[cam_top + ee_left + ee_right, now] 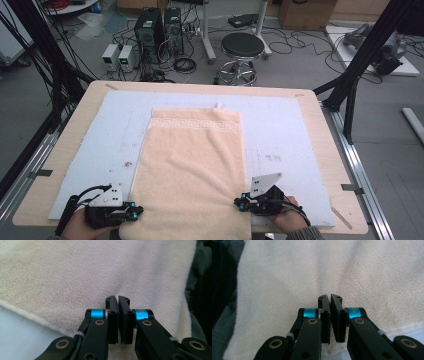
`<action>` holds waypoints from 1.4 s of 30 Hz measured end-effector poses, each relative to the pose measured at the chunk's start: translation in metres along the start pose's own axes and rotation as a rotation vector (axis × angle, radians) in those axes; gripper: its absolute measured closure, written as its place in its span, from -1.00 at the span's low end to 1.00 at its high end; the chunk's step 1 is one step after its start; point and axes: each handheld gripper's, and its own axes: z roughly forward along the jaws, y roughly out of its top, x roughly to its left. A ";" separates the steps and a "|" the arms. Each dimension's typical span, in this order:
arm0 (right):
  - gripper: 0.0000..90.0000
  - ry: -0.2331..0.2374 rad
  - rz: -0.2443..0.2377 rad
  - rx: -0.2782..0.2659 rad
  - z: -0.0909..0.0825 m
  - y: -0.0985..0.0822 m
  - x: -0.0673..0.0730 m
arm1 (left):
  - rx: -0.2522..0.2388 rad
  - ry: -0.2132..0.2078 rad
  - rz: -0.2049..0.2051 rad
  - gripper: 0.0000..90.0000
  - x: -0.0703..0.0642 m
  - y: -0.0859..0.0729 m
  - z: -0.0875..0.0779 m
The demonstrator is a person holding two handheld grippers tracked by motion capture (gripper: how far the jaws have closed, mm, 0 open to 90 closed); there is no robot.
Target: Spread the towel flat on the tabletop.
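Note:
A peach towel (192, 165) lies flat on the pale blue mat (280, 130), its patterned band at the far end. My left gripper (134, 212) rests at the towel's near left edge and my right gripper (240, 202) at its near right edge, both pointing inward. In the left gripper view the jaws of the left gripper (117, 298) stand together with their tips down on the towel (75, 272). In the right gripper view the right gripper (329, 297) looks the same, and a faint crease in the towel (362, 277) runs to its tips.
The mat covers most of the wooden table (327, 150). Beyond the far edge stand a black stool (242, 47), computer towers (150, 30) and loose cables on the floor. A black frame post (362, 60) rises at the right.

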 end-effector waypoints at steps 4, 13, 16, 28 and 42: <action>0.71 0.012 0.033 -0.047 -0.005 -0.001 0.002 | -0.020 -0.007 -0.006 0.89 -0.001 0.000 -0.003; 0.13 -0.078 0.126 -0.166 -0.016 0.007 -0.012 | -0.139 0.041 -0.067 0.54 0.012 0.006 -0.019; 0.07 -0.101 0.143 -0.166 -0.013 0.009 -0.018 | -0.160 0.058 -0.067 0.44 0.017 0.012 -0.016; -0.36 -0.150 0.220 -0.195 -0.010 0.027 -0.042 | -0.245 0.094 -0.083 0.15 0.034 0.029 -0.013; -0.60 -0.176 0.288 -0.240 -0.016 0.030 -0.063 | -0.269 0.192 -0.135 -0.31 0.051 0.040 -0.013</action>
